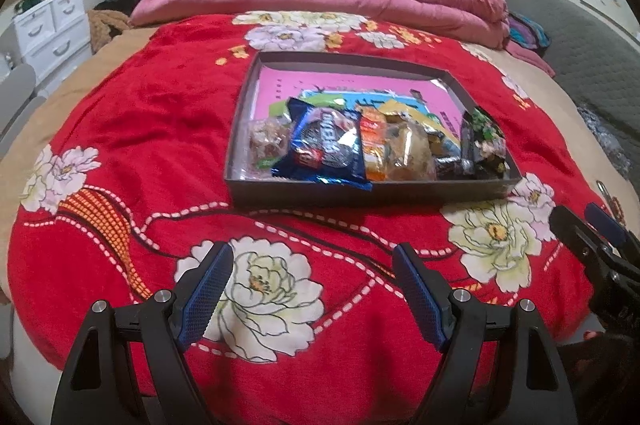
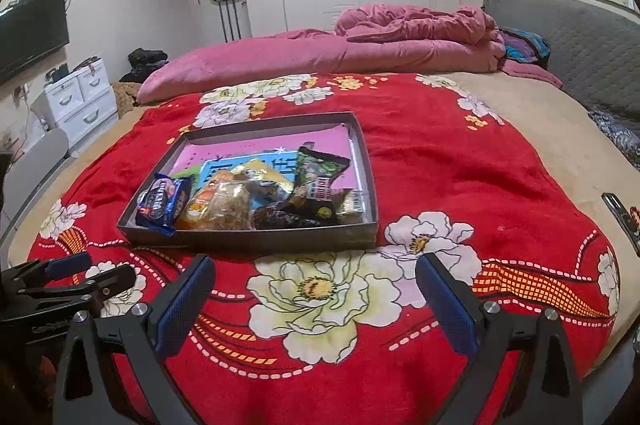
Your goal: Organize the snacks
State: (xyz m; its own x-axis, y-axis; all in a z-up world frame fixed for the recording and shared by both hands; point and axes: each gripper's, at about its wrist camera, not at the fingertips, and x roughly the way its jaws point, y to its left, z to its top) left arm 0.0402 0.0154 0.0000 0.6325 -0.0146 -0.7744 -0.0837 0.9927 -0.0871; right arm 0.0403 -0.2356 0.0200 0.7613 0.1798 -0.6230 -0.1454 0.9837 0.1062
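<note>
Tongs: left tongs (image 1: 312,289) and right tongs (image 2: 316,301) are being held spread, empty, over the bed (image 2: 460,161) | Step: snacks are lying bunched at the near wall of the box (image 1: 360,191); the blue packet (image 1: 324,149) is best being pinched by its edge.

Blue snack packet (image 2: 163,205), near-left corner of the box (image 2: 248,240): "CREAM" can be made out in white letters.
Other wrappers in the box: print too blurred to be read.
Pink sheet lining the box (image 2: 256,145): print is illegible.
</note>
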